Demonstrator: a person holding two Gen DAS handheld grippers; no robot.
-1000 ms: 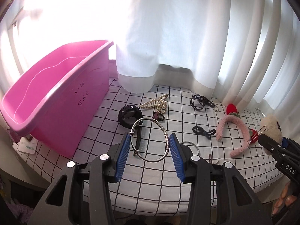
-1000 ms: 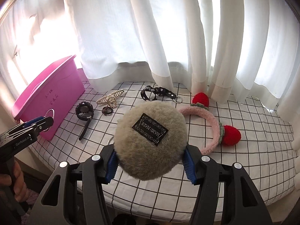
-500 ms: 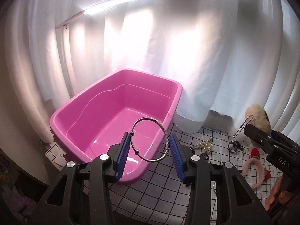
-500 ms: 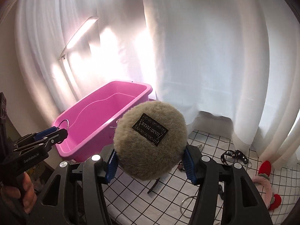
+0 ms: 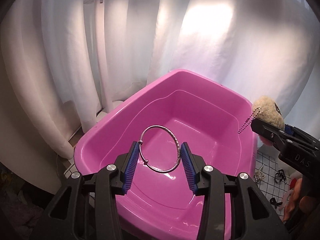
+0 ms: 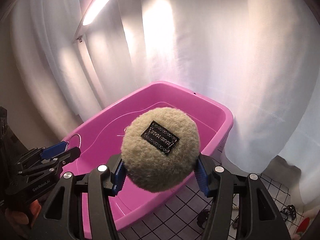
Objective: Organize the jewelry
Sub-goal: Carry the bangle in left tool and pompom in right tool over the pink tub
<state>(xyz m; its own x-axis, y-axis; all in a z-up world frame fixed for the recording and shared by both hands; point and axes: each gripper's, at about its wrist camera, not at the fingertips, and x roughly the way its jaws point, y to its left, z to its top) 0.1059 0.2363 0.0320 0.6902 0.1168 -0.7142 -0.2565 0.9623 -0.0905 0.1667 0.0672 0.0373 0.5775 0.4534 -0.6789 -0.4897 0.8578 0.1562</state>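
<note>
My left gripper is shut on a silver bangle, held flat between its blue pads above the inside of a pink plastic tub. My right gripper is shut on a round beige fluffy pom-pom with a black label, hanging over the tub's near right side. In the left wrist view that pom-pom shows at the right with a pink ball chain dangling. In the right wrist view the left gripper shows at the left with the bangle. The tub's floor shows bare.
White curtains hang close behind the tub. A checked cloth lies to the tub's right with small black hair ties, a gold clip and a pink headband edge. A lamp glows overhead.
Both grippers swung left from over the checked cloth to above the pink tub, each keeping its grip on its item. The tub now fills the middle of both views.
</note>
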